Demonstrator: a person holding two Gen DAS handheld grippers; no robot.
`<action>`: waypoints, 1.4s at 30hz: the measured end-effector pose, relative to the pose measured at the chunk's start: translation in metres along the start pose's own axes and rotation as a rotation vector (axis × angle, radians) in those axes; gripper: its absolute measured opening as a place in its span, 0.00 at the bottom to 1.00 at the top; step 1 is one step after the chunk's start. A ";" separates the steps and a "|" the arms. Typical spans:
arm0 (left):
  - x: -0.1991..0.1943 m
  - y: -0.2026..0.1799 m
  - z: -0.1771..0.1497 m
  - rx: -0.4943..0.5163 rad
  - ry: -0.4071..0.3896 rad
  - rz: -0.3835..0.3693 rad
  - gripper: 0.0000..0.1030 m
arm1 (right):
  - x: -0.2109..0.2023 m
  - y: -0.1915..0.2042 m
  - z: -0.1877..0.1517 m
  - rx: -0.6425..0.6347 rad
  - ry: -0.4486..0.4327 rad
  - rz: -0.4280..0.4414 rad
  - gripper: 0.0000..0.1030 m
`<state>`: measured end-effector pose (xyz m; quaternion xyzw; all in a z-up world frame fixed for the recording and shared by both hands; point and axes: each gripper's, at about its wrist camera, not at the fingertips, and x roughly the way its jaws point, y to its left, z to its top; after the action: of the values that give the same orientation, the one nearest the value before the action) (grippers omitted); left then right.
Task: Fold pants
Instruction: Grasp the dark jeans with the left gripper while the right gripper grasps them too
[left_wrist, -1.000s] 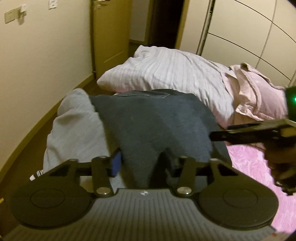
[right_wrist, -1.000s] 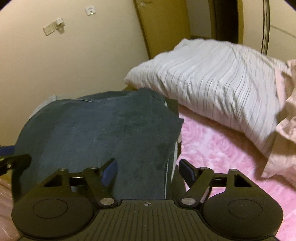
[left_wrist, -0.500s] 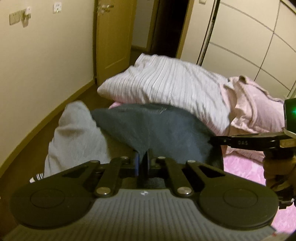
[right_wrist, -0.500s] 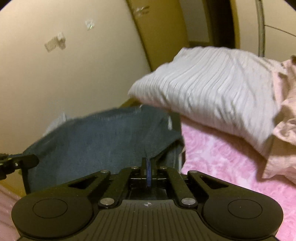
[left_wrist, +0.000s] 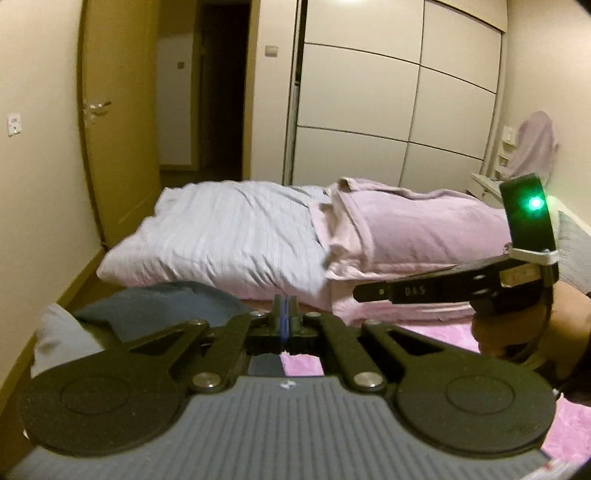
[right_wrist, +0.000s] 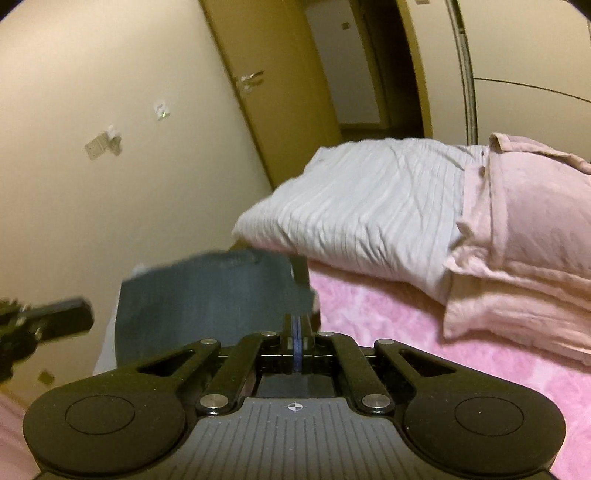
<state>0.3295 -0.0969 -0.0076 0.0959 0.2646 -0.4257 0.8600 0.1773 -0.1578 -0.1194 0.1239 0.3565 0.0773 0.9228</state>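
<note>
A bed (right_wrist: 388, 332) with a pink patterned cover fills the room's near side, between a cream wall (left_wrist: 37, 184) and pale wardrobe doors (left_wrist: 406, 110); an open wooden door (left_wrist: 114, 147) shows a dark hallway. A striped grey pillow (left_wrist: 229, 236) and a pink one (left_wrist: 424, 229) lie at the bed's far end. The dark pants (right_wrist: 207, 295) hang lifted over the bed's edge, their fabric pinched in the closed fingers of the left gripper (left_wrist: 284, 314) and right gripper (right_wrist: 296, 332).
</note>
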 end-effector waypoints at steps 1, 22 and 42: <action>-0.001 -0.002 -0.005 -0.004 0.011 0.020 0.00 | -0.004 0.002 -0.006 -0.025 0.009 -0.002 0.00; 0.089 0.127 -0.051 -0.113 0.150 0.170 0.32 | 0.216 -0.024 -0.021 0.070 0.174 0.116 0.73; 0.016 0.056 0.013 0.007 -0.037 -0.010 0.01 | 0.043 -0.014 0.039 0.090 -0.112 0.095 0.00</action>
<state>0.3858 -0.0785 -0.0080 0.0895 0.2477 -0.4325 0.8623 0.2362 -0.1684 -0.1228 0.1864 0.3011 0.0979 0.9301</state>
